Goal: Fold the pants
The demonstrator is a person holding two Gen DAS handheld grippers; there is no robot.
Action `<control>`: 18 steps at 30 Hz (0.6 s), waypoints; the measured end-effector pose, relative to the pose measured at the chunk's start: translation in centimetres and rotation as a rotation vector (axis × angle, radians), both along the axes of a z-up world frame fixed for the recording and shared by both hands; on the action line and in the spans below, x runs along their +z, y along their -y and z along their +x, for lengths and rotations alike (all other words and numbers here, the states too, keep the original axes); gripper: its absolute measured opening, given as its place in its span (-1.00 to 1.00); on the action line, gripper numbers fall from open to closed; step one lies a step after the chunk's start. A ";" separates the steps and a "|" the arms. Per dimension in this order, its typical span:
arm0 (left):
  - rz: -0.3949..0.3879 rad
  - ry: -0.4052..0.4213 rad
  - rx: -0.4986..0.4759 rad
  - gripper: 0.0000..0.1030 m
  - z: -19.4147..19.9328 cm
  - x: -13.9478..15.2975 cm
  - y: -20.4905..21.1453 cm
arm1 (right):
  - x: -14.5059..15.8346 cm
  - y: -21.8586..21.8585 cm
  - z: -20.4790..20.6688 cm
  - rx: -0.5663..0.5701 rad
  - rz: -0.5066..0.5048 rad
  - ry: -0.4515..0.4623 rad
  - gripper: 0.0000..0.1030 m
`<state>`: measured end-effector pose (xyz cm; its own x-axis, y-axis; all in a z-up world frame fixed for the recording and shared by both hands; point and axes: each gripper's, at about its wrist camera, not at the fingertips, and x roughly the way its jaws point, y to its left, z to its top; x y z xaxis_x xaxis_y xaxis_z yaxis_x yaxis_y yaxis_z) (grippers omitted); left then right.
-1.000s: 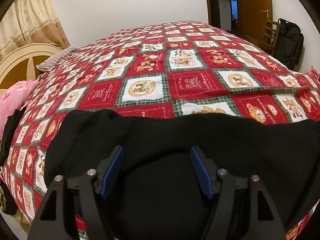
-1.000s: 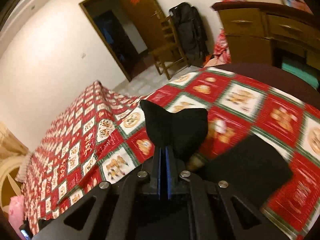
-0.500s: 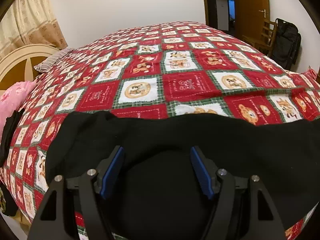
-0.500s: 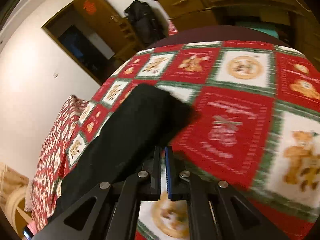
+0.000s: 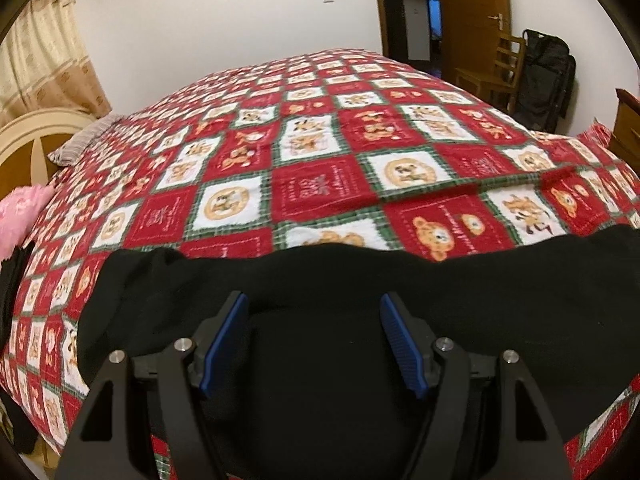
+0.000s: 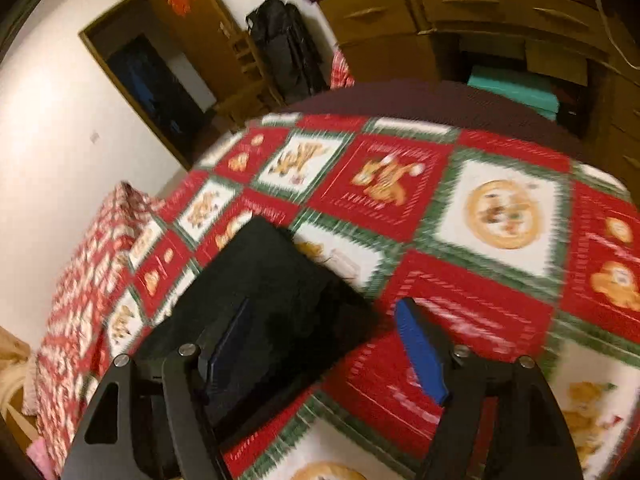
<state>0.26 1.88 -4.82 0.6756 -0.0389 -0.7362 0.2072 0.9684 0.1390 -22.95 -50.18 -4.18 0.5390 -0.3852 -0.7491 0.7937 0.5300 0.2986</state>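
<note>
Black pants lie flat across the near edge of a bed with a red, white and green bear-patterned quilt. My left gripper is open and empty, hovering just above the pants near their left end. In the right wrist view the pants' other end lies flat on the quilt. My right gripper is open and empty, with its left finger over the pants' edge and its right finger over the quilt.
A pink item and a striped pillow lie at the bed's left by a cream headboard. A wooden chair, black backpack and open door stand beyond the bed. A wooden dresser stands at the bed's foot.
My right gripper carried the pant end down onto the quilt, let it go and opened. My left gripper stayed open over the pants, which now lie flatter.
</note>
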 end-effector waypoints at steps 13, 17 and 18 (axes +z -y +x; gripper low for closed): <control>0.016 -0.014 -0.027 0.38 -0.3 -0.6 2.1 | 3.4 -1.6 -0.8 0.141 -0.218 -0.066 -0.79; 0.021 -0.024 -0.031 0.38 0.0 -1.3 2.7 | 0.1 -0.1 -1.6 0.095 -0.088 -0.101 -0.78; 0.028 -0.016 -0.039 0.38 0.0 -1.4 2.9 | 0.4 0.0 -1.9 0.078 -0.085 -0.084 -0.78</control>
<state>0.24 -0.98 -6.21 0.6622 -0.0442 -0.7480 0.2469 0.9554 0.1622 -24.87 -50.20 -3.77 0.5066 -0.4087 -0.7591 0.7695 0.6114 0.1844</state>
